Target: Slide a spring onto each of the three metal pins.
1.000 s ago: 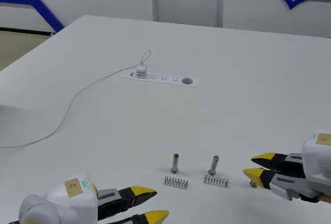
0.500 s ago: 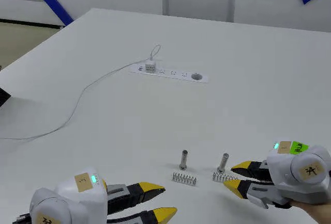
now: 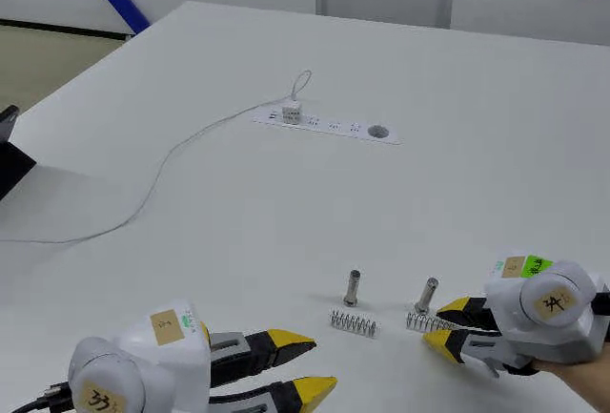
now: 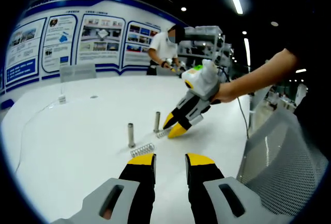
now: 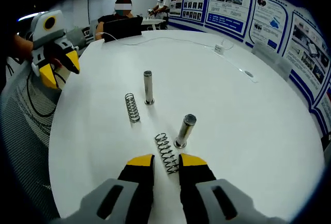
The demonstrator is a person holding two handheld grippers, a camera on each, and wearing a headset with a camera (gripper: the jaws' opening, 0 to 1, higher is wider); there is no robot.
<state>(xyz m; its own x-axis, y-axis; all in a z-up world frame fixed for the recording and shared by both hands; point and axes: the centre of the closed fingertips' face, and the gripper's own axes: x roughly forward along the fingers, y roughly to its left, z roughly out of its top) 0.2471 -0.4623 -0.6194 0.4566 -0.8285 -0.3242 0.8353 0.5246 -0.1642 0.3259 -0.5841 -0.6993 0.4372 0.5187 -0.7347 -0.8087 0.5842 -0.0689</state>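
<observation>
Metal spring (image 5: 164, 149), near end hidden between right claw (image 5: 166, 158) tips

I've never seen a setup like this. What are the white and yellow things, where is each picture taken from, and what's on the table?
There is no robot here: a person holds a two-jaw gripper in each hand, white with yellow tips. The wide picture comes from a headset camera looking down at the white table. The two round pictures come from a camera riding on each gripper. The left gripper hovers open and holds nothing. The right gripper has its open jaws on either side of one end of a spring, which lies beside an upright metal pin. A second spring lies beside a second pin. Further back is a power strip with a white cable.
</observation>
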